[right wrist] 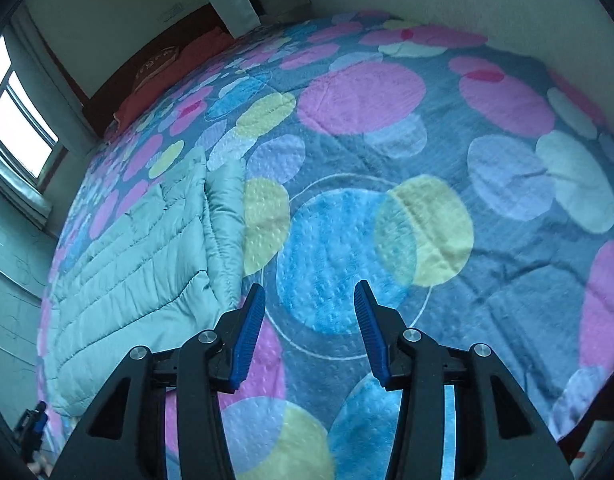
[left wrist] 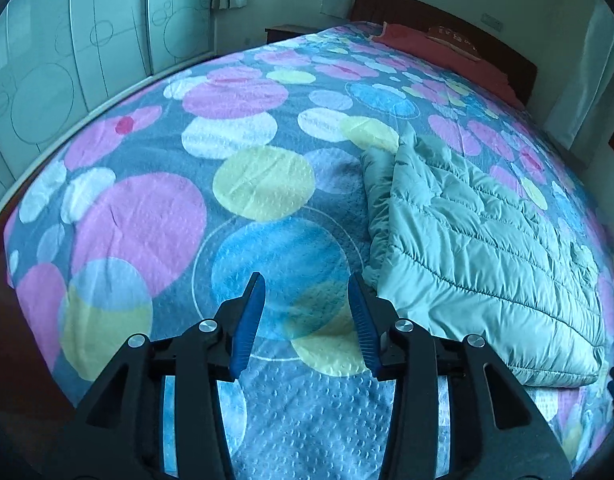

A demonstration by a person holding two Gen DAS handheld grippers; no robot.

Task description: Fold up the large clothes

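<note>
A pale green quilted puffer jacket [left wrist: 479, 248] lies folded on the bed, to the right in the left wrist view and to the left in the right wrist view [right wrist: 143, 264]. My left gripper [left wrist: 307, 286] is open and empty above the bedspread, just left of the jacket's near corner. My right gripper [right wrist: 310, 294] is open and empty above the bedspread, just right of the jacket. A folded sleeve or side panel [left wrist: 377, 200] lies along the jacket's edge.
The bed carries a bedspread [left wrist: 155, 216] printed with pink, blue, yellow and white circles. A red pillow [left wrist: 435, 46] and dark headboard [left wrist: 447, 12] are at the far end. A wardrobe [left wrist: 67, 60] with circle-pattern doors stands beside the bed. A window [right wrist: 15, 120] is on the wall.
</note>
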